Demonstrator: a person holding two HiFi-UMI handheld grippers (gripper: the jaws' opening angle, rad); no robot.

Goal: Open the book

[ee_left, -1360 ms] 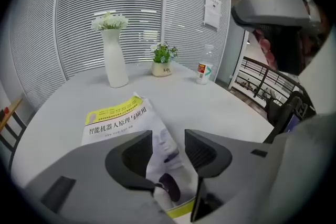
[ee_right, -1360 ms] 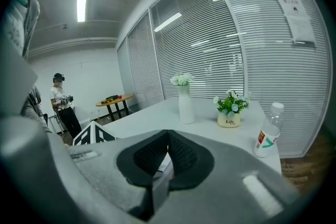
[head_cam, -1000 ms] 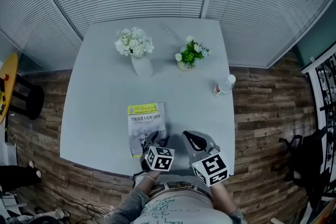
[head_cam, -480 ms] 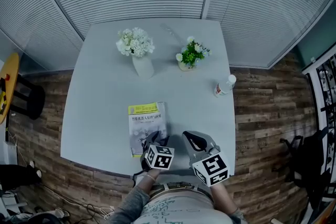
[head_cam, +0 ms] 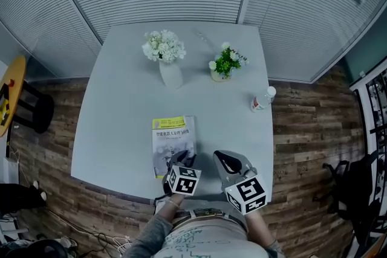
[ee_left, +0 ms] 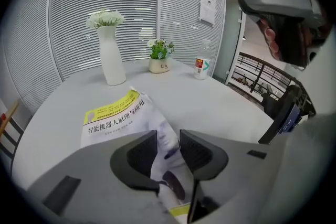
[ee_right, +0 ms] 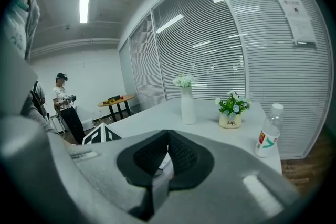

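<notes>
A book with a yellow-banded cover lies near the front edge of the grey table. My left gripper is at the book's near right corner. In the left gripper view the book's cover curls up between the jaws of the left gripper, which have just been closing. A gap still shows beside the cover, so the pads do not press it. My right gripper hovers just right of the book. In the right gripper view the right gripper has its jaws together and holds nothing.
A white vase of flowers, a small potted plant and a plastic bottle stand at the table's far half. Blinds close off the back. A yellow side table is at the left, and a person stands beyond it.
The head view has shifted a little, so everything sits slightly further right. Both grippers stay at the table's front edge by the book.
</notes>
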